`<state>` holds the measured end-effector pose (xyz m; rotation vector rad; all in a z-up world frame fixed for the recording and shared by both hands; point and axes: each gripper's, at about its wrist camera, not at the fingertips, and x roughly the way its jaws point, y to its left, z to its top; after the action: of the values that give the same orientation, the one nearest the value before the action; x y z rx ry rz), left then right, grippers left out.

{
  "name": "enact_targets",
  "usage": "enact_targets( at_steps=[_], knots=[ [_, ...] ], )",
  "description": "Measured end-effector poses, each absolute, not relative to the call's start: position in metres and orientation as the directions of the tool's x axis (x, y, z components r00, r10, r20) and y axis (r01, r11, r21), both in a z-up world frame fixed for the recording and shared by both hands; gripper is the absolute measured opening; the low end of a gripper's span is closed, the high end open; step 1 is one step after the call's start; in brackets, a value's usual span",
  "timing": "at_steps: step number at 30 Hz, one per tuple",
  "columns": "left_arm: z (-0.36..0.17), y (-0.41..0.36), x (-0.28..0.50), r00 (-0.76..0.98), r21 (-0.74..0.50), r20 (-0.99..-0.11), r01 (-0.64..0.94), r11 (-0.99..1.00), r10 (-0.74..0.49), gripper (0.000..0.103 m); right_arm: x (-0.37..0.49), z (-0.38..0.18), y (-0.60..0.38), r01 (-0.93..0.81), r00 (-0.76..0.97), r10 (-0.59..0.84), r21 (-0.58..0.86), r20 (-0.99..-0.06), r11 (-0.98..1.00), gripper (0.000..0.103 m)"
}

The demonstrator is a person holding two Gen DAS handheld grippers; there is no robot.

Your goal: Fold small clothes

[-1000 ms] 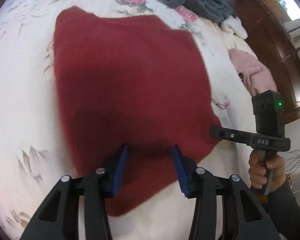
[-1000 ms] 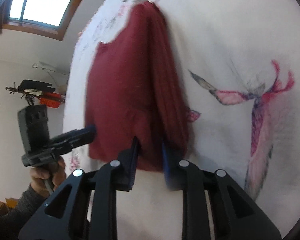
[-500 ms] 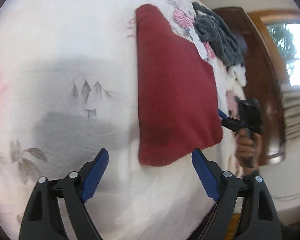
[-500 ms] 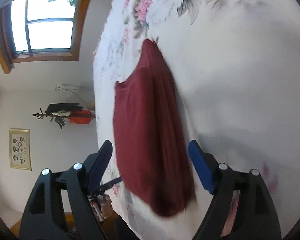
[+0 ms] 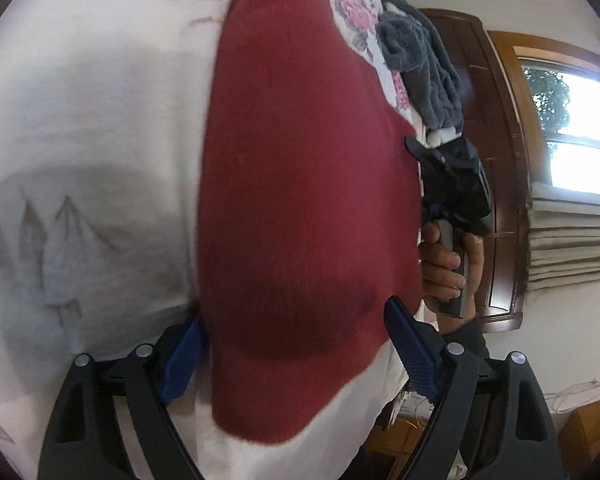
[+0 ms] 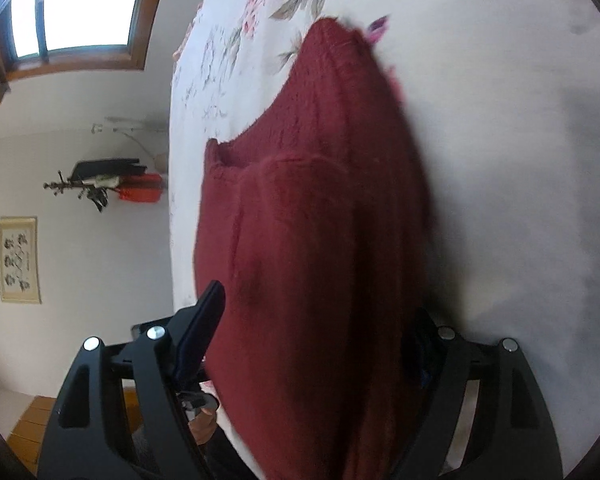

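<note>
Your left gripper (image 5: 296,344) has its jaws spread wide, the blue pads (image 5: 182,354) straddling the near end of the folded red knit sweater (image 5: 300,184) without pinching it. The sweater lies flat on the floral bedspread (image 5: 92,120), reaching away from you toward the far edge of the bed, where a grey fleece garment (image 5: 420,68) sits bunched near the right-hand edge with a bit of white cloth just under it.

Your right gripper (image 6: 312,344) is also wide open — one finger (image 6: 198,336) stands at the sweater's (image 6: 312,220) left side; the other is mostly hidden behind the red knit. From that wrist view the sweater shows a folded layer on top, with a ridge running along its length.

In the left wrist view your right hand (image 5: 446,268) grips the other tool's handle just off the sweater's right side, at the bed's edge. Beyond it stand a dark wooden headboard (image 5: 488,120) and a window (image 5: 572,120).
</note>
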<state>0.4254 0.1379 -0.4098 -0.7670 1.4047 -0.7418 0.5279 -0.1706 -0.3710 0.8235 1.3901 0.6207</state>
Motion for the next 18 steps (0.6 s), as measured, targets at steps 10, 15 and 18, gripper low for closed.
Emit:
enact_targets(
  at_steps=[10, 15, 18],
  knots=[
    [-0.384, 0.145, 0.431, 0.031, -0.813, -0.58, -0.082, 0.577, -0.814, 0.086, 0.528, -0.371, -0.175, 0.093, 0.126, 0.815, 0.824, -0.566, 0.559, 0.075],
    [-0.383, 0.127, 0.431, -0.028, -0.765, -0.644, -0.02, 0.644, -0.765, 0.086, 0.523, -0.37, -0.172, 0.083, 0.131, 0.811, 0.821, -0.57, 0.564, 0.077],
    [-0.391, 0.121, 0.438, -0.047, -0.745, -0.664, -0.032, 0.666, -0.746, 0.085, 0.522, -0.371, -0.174, 0.084, 0.13, 0.81, 0.82, -0.572, 0.566, 0.076]
  ],
)
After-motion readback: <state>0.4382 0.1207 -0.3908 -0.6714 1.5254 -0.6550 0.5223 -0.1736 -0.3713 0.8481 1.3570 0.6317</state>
